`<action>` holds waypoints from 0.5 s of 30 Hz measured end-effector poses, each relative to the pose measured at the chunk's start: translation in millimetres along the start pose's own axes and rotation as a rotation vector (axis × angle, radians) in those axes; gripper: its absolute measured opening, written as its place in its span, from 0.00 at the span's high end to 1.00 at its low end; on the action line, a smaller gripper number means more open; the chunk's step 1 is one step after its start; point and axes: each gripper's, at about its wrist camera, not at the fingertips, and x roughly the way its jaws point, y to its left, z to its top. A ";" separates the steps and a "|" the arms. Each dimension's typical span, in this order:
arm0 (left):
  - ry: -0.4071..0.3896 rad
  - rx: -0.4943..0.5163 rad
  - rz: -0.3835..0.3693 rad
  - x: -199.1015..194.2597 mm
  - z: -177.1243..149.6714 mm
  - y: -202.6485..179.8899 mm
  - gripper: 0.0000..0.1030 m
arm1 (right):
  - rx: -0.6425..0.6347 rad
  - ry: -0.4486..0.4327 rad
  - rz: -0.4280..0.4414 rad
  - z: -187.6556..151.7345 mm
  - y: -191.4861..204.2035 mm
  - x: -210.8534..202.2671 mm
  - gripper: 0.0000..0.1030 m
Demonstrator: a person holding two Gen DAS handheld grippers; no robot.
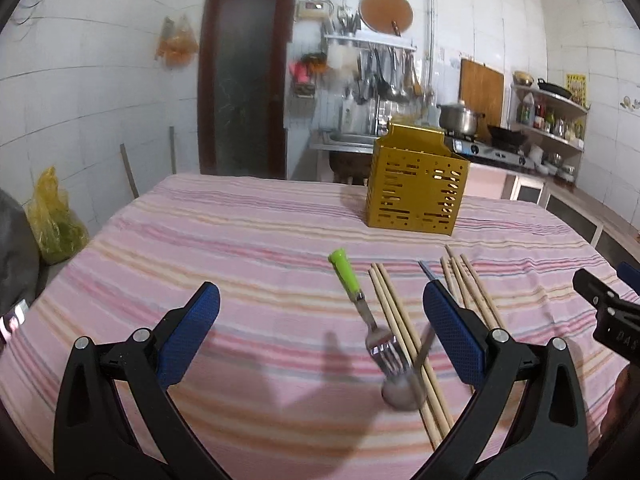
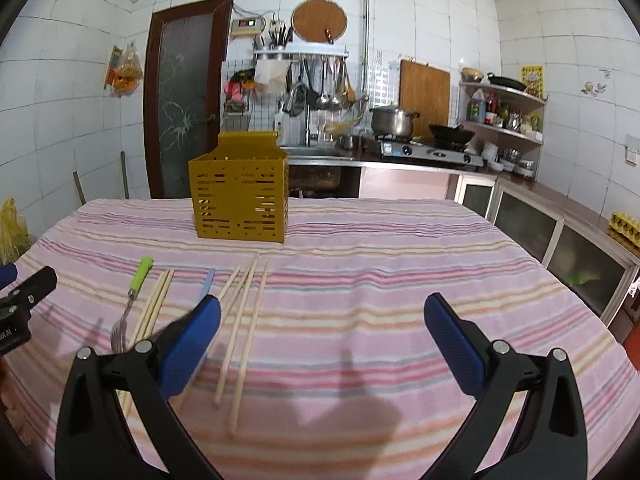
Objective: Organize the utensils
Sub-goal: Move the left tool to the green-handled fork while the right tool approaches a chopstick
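left wrist view: left gripper [image 1: 320,312] jaws spread wide, empty, above green-handled fork [image 1: 360,312] and chopsticks [image 1: 404,344] mid-table. right gripper [image 2: 322,322] gaping too, holding nothing. yellow caddy [image 2: 239,196] upright near table's far edge.

Far off stands a mustard-yellow slotted holder [image 2: 239,199]; the fork [image 1: 362,312] has a lime-green handle (cloth [image 2: 380,280]: pink stripes).

From here I can read only part of a white marking, "DAS", on the black body of the right gripper [image 1: 612,320] at the right edge of my left wrist view. My right wrist view shows white lettering on the left gripper [image 2: 16,320], too cut off to read.
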 end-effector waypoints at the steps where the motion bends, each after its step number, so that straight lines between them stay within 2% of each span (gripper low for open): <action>1: 0.003 0.011 0.006 4.9 6.8 -0.9 0.05 | -0.003 0.008 -0.001 6.0 1.2 5.9 0.04; 6: 0.053 0.038 0.003 39.7 43.3 -4.5 0.05 | -0.018 0.101 0.006 33.5 9.5 52.5 0.04; 8: 0.119 0.040 0.025 62.4 52.2 -7.8 0.05 | -0.021 0.133 0.005 37.0 10.5 67.4 0.04; 12: 0.251 0.055 -0.008 105.1 55.6 -16.3 0.05 | -0.020 0.232 0.016 40.4 18.6 111.3 0.04; 15: 0.303 0.050 0.001 129.1 46.4 -19.4 0.05 | -0.053 0.287 0.011 35.1 26.2 133.3 0.04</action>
